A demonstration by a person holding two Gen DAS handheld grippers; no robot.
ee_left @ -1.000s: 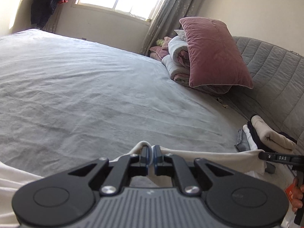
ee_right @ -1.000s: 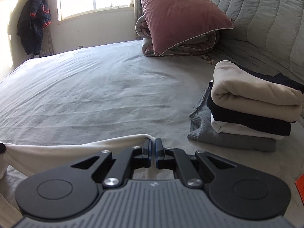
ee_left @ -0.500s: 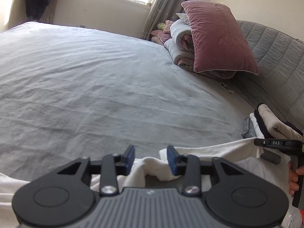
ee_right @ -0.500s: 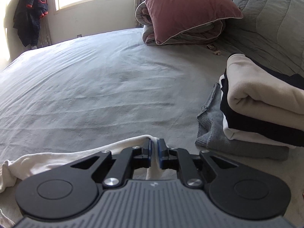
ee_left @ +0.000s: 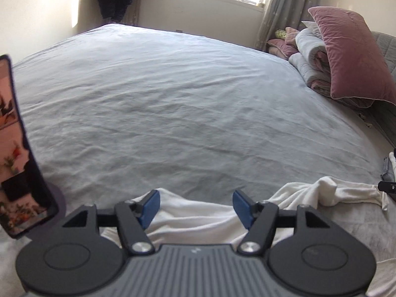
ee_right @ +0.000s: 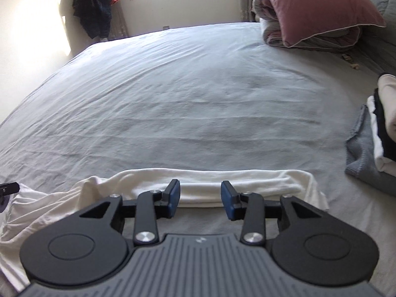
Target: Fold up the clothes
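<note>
Folded clothes stack [ee_right: 378, 133] cut by right edge; phone [ee_left: 17, 148] cropped left.

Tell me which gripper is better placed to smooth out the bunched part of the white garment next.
Left, probably. The left gripper, jaws opening and clear of cloth, sits beside the crumpled bunch of the white garment. The right gripper, also opening, faces the edge that already lies folded flat, so it has less to fix.

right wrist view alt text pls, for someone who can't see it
The right gripper hangs with its fingers opening, nothing between them, just short of a white garment lying on a grey bed. A stack of folded clothes sits at right, a pink pillow beyond.
</note>
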